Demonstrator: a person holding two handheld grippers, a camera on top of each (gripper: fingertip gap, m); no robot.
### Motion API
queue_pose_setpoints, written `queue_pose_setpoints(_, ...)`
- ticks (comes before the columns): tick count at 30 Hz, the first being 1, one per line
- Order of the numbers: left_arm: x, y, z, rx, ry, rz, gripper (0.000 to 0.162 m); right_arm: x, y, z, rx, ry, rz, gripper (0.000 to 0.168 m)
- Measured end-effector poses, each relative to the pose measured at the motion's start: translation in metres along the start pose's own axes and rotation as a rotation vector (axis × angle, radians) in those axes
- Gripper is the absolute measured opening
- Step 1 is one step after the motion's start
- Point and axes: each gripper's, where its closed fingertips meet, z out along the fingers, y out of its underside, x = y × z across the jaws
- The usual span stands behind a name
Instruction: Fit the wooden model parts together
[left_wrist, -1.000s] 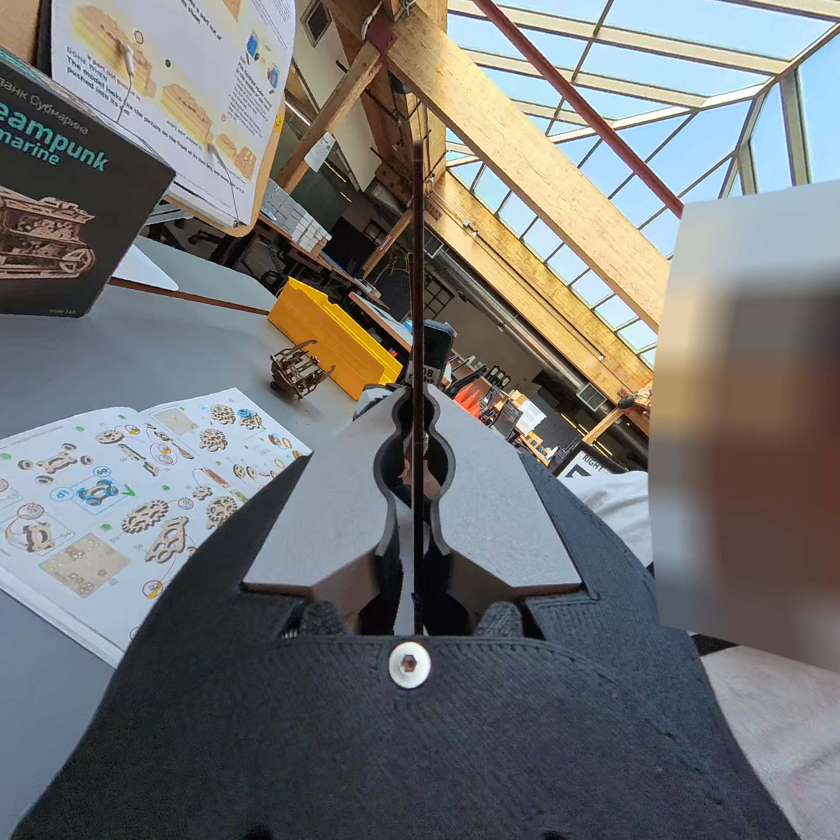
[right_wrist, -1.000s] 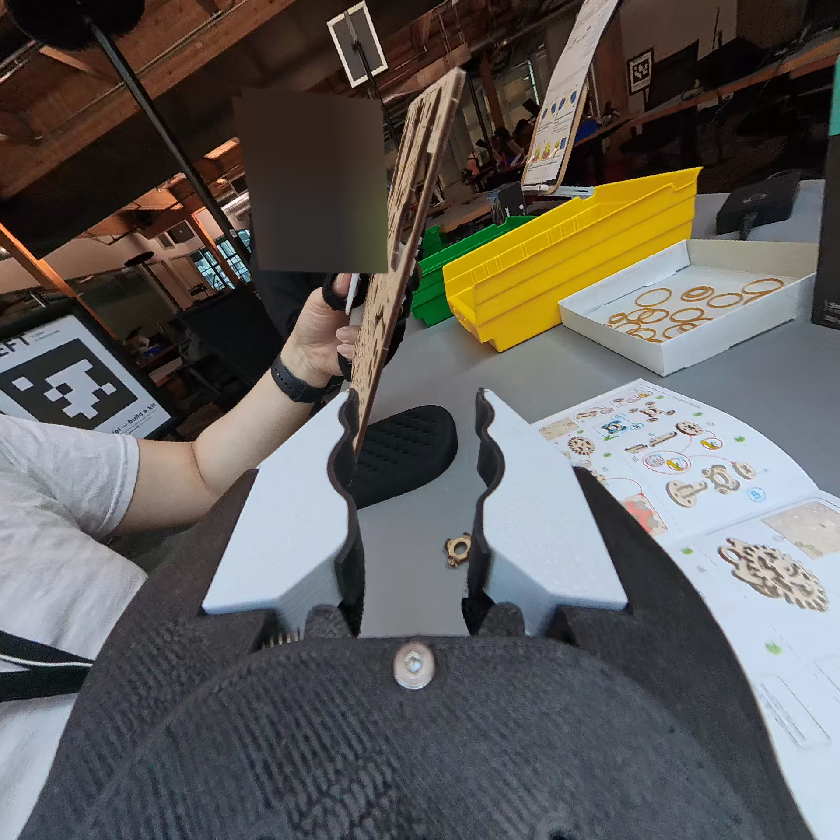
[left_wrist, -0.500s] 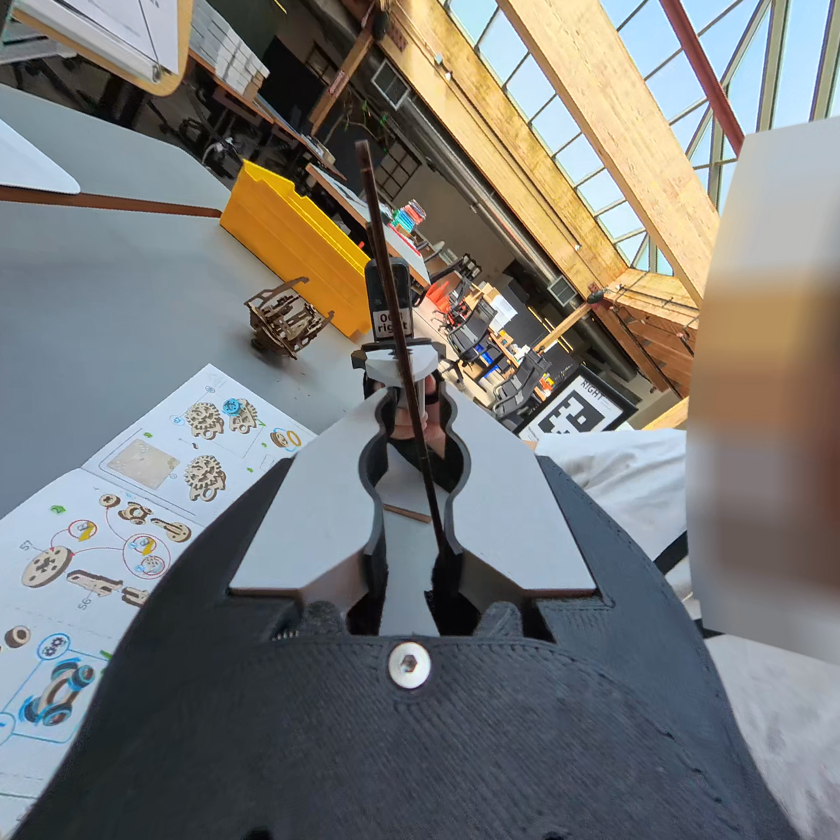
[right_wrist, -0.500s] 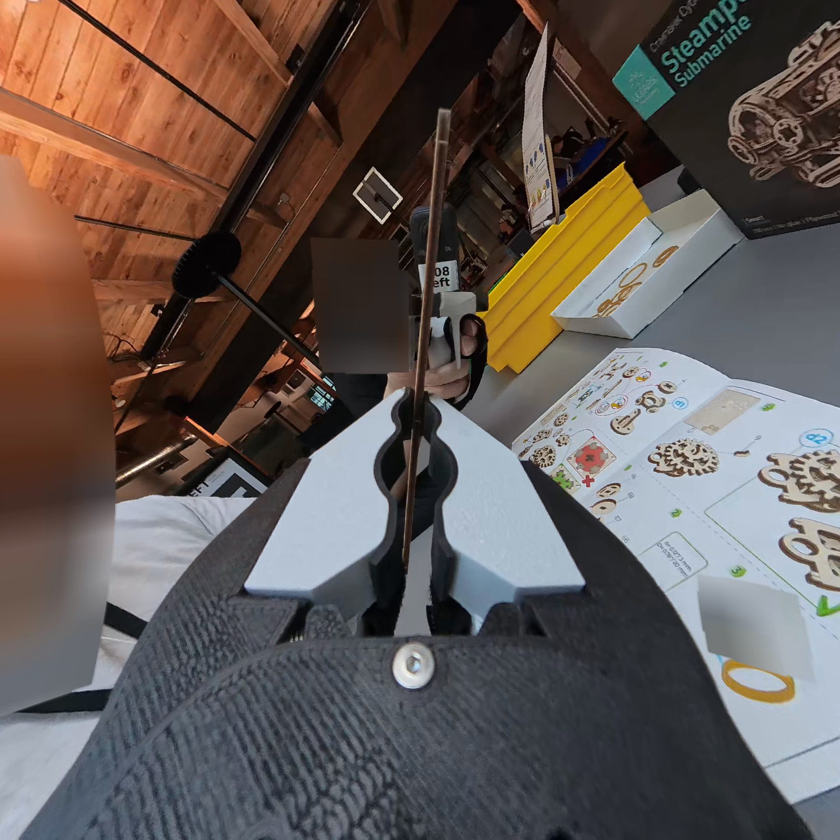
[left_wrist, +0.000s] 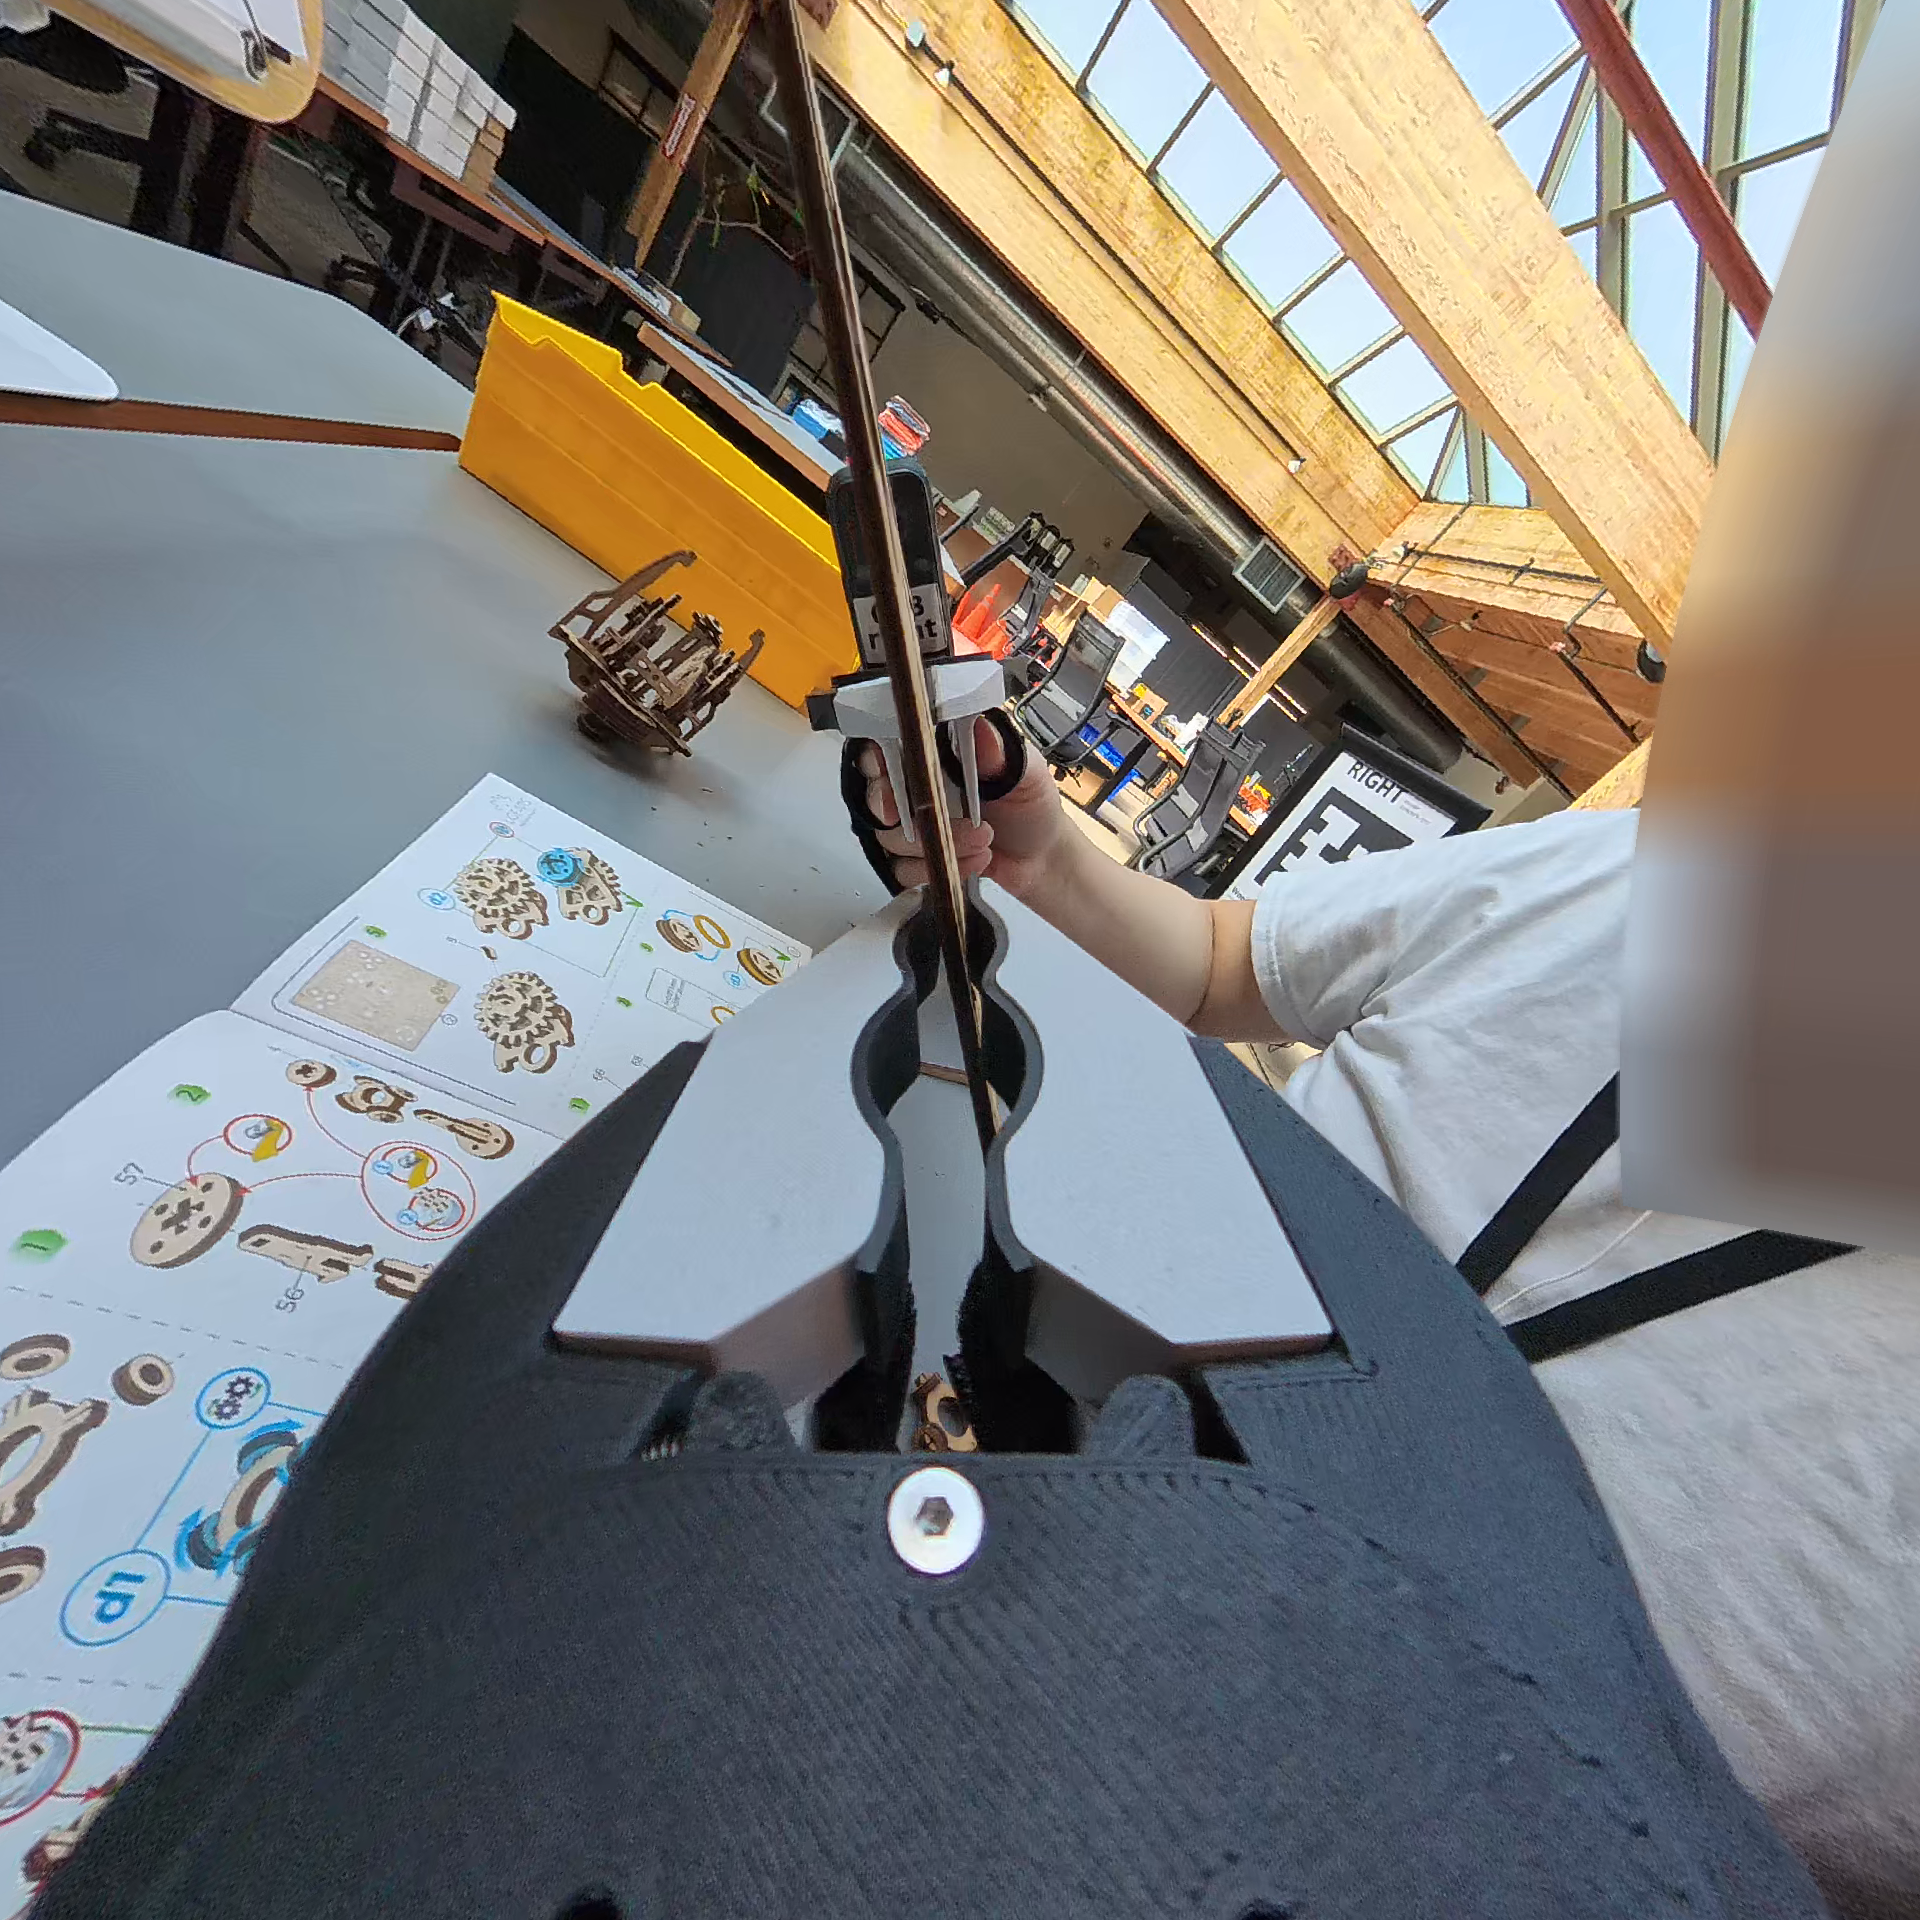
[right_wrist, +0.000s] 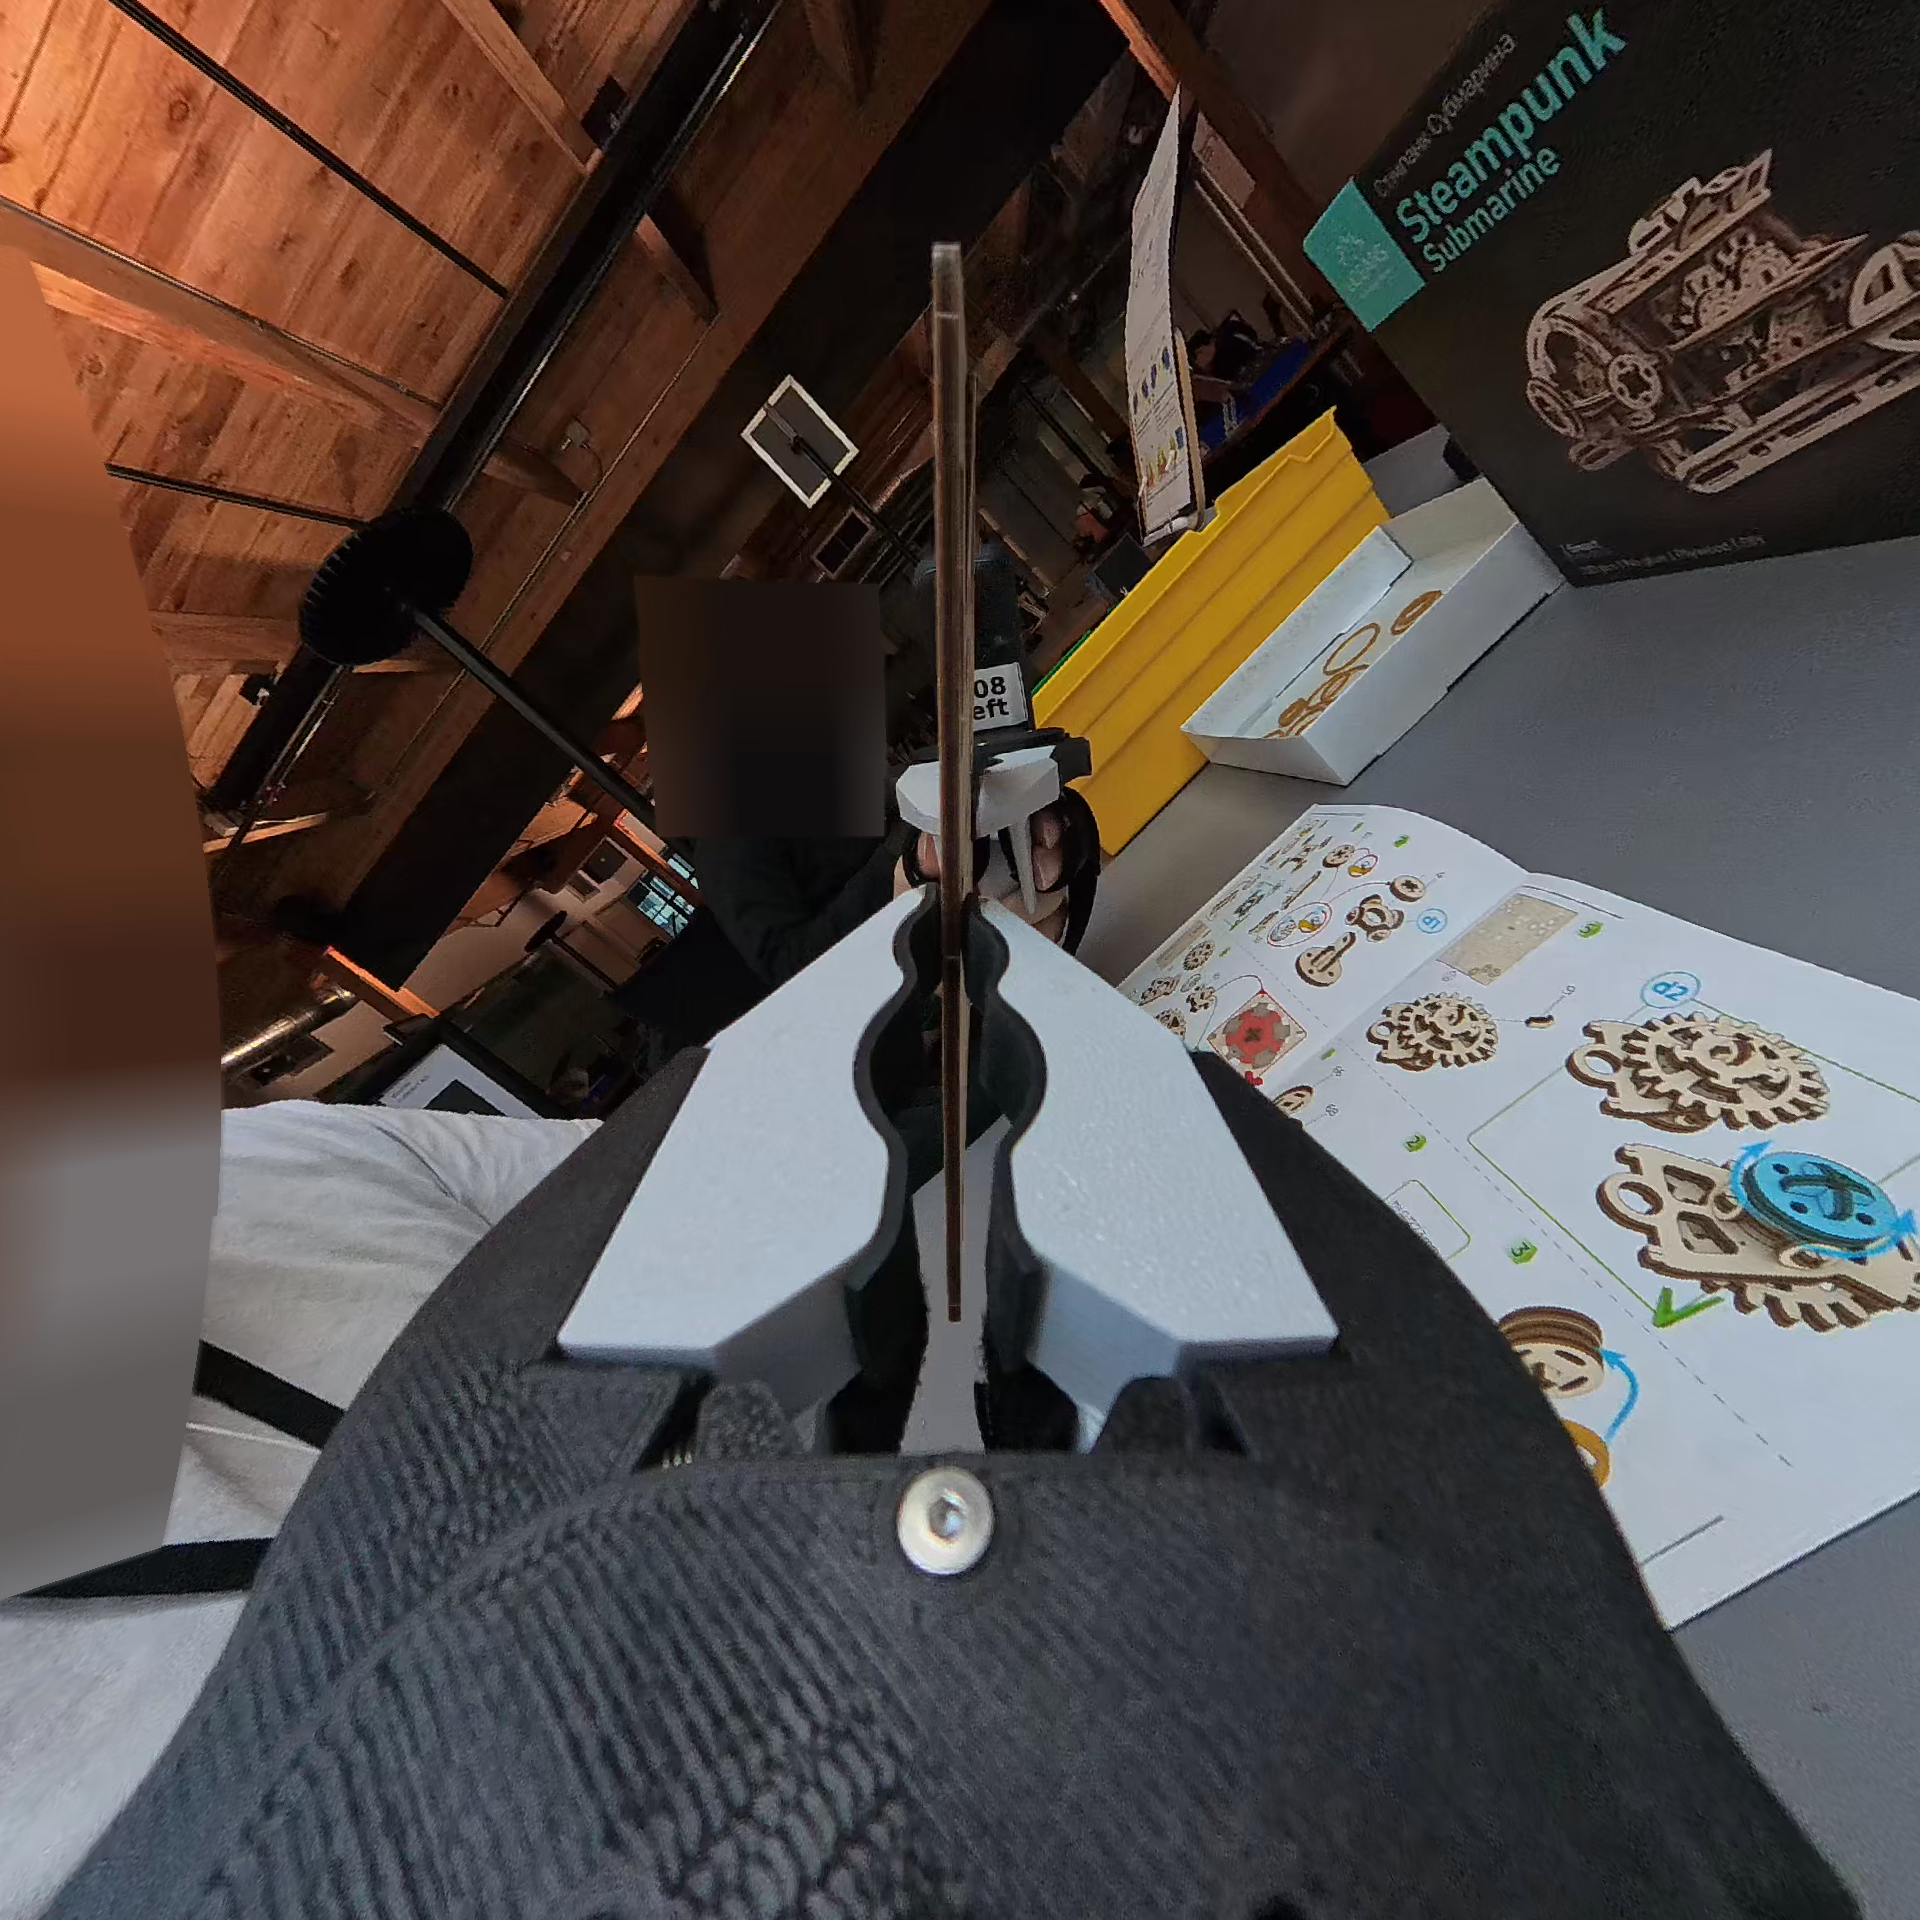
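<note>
A workshop: timber roof beams (left_wrist: 1299, 208), skylights, worktables, yellow parts bin (left_wrist: 644, 499).

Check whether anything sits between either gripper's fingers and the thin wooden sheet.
Nothing visible does. The wooden sheet stands edge-on between the left gripper fingers, and the right gripper is shut on the same sheet at its other side. No other part lies in either gap beside the sheet.

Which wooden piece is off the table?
The sheet, held edge-on by left gripper and right gripper. The half-built model and the small loose part lie on the table.
</note>
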Motion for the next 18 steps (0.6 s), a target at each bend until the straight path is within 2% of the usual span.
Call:
queue_pose_setpoints(13,0.005,-0.001,-0.004,0.004,0.02,-0.018,0.006,0.0,-0.002,-0.006,0.017,-0.014,0.042,0.0)
queue_pose_setpoints(18,-0.007,-0.015,-0.019,0.071,-0.092,0.035,0.016,-0.001,-0.008,-0.011,0.034,0.001,0.015,0.0)
